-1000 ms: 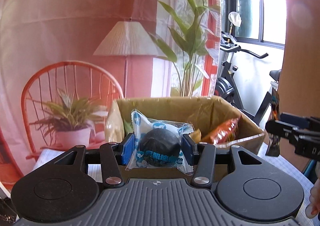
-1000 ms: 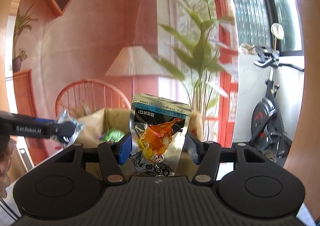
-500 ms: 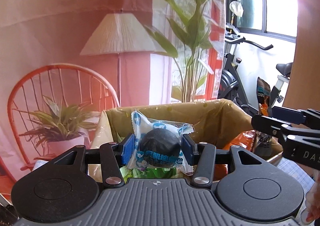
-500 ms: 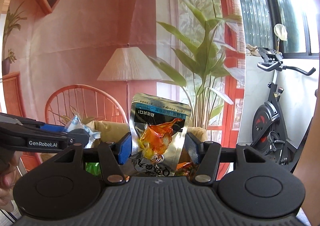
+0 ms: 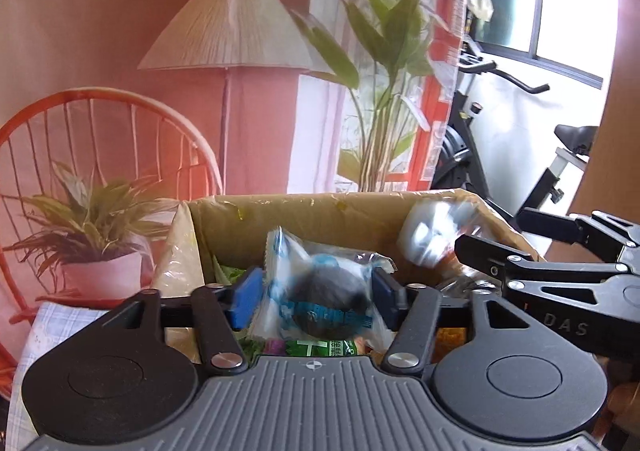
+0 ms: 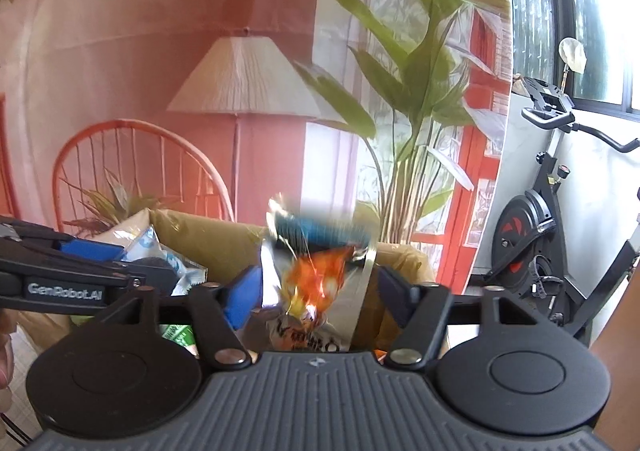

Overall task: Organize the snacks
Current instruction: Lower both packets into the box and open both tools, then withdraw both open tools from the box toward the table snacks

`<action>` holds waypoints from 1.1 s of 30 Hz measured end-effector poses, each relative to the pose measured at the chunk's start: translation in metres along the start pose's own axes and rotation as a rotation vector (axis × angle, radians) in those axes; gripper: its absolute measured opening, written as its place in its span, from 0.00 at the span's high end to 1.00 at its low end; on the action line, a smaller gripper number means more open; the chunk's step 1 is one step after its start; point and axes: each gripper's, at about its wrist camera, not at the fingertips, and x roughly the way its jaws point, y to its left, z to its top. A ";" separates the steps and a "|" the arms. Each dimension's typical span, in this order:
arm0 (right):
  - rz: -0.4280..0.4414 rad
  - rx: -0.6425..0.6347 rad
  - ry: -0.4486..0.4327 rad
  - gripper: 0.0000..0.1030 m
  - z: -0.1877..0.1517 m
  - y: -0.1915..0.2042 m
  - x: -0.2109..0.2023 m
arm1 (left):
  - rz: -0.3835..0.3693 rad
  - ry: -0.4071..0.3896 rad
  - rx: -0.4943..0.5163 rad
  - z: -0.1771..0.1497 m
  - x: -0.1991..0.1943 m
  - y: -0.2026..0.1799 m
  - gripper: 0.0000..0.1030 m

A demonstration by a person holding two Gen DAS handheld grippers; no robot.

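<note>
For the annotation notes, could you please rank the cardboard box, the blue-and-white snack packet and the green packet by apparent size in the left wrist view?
1. Cardboard box
2. Blue-and-white snack packet, though it is nearer the camera and blurred
3. Green packet, only partly visible, so its true size is unsure

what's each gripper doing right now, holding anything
Left gripper: jaws opening, blue-and-white snack packet between them, over the cardboard box.
Right gripper: jaws opening, silver pouch slipping free, blurred.
</note>
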 end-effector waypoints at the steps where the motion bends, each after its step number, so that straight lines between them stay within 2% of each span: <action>1: 0.004 0.005 -0.011 0.23 -0.001 0.000 -0.002 | -0.004 -0.014 0.000 -0.001 -0.004 0.002 0.33; 3: 0.017 0.015 -0.021 0.20 -0.004 -0.002 -0.007 | -0.004 -0.028 -0.009 0.000 -0.011 0.005 0.28; 6: 0.036 0.040 -0.016 0.20 -0.010 -0.002 -0.020 | -0.032 -0.030 -0.008 0.000 -0.024 0.007 0.28; 11: 0.082 0.079 -0.038 0.20 -0.022 -0.002 -0.057 | -0.051 -0.040 0.051 -0.007 -0.057 0.011 0.28; 15: 0.104 0.094 -0.050 0.20 -0.037 0.003 -0.087 | -0.069 -0.031 0.000 -0.013 -0.082 0.030 0.28; 21: 0.130 0.129 -0.046 0.20 -0.072 0.010 -0.121 | -0.049 -0.049 0.000 -0.043 -0.112 0.046 0.28; 24: 0.135 0.134 -0.010 0.20 -0.098 0.016 -0.129 | -0.048 -0.033 0.003 -0.066 -0.117 0.048 0.28; 33: 0.150 0.140 0.173 0.21 -0.182 0.036 -0.127 | -0.042 0.040 0.031 -0.128 -0.105 0.036 0.28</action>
